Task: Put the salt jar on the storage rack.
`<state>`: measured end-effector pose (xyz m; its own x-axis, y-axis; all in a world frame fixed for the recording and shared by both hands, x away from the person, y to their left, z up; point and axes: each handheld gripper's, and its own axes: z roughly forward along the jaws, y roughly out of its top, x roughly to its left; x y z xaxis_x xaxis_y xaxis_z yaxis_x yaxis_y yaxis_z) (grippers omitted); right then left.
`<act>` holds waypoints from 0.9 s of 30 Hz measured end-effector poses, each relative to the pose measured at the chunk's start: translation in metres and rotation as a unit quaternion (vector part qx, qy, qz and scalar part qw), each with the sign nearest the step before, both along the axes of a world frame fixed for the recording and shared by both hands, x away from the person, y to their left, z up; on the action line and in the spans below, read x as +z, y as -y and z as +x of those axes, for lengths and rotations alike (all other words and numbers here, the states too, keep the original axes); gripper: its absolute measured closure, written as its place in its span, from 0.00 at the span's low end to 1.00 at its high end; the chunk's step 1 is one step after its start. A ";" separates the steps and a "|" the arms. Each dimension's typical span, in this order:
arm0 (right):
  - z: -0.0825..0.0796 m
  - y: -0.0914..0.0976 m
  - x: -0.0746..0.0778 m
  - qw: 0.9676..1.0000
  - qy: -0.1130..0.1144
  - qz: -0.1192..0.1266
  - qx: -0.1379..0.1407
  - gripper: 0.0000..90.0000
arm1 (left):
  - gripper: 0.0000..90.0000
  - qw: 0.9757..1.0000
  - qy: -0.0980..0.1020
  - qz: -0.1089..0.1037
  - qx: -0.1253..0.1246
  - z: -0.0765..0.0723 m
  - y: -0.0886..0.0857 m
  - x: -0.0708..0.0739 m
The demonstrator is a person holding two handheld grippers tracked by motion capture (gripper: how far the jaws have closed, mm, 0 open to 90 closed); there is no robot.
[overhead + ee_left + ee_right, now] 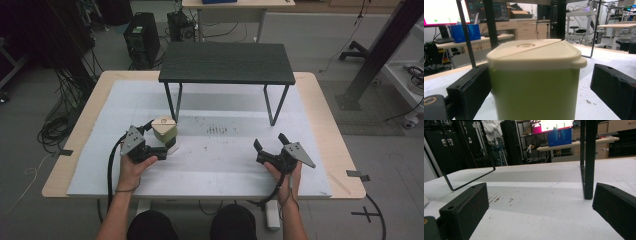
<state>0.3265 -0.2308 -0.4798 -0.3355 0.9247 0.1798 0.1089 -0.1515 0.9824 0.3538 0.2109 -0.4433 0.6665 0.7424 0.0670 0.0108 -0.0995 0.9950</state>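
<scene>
Left gripper (154,140) fingers spread; right gripper (270,142) fingers spread.

The right gripper (541,207) holds its two black jaws wide apart above the white-covered bench (536,202). A black metal stand leg (587,160) rises ahead on it, near the right-hand jaw.

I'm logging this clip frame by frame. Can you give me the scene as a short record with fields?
surface: table with white mat
container: green with cream lid, upright on the mat
rack: dark shelf on thin legs, behind the container
left gripper: open, fingers either side of the container, a gap on the right side
right gripper: open, nothing between its fingers
</scene>
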 end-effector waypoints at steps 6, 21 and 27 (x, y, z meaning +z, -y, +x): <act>0.000 0.000 0.000 1.000 0.000 0.001 0.001 0.01 | 0.13 1.000 0.002 0.003 0.004 0.003 0.002 0.001; 0.000 0.001 0.000 1.000 -0.001 0.005 0.001 0.01 | 0.31 1.000 -0.003 0.002 0.013 0.005 -0.001 0.001; 0.000 0.001 0.000 1.000 -0.002 0.005 0.001 0.01 | 0.33 1.000 -0.010 -0.007 0.003 0.006 -0.003 0.001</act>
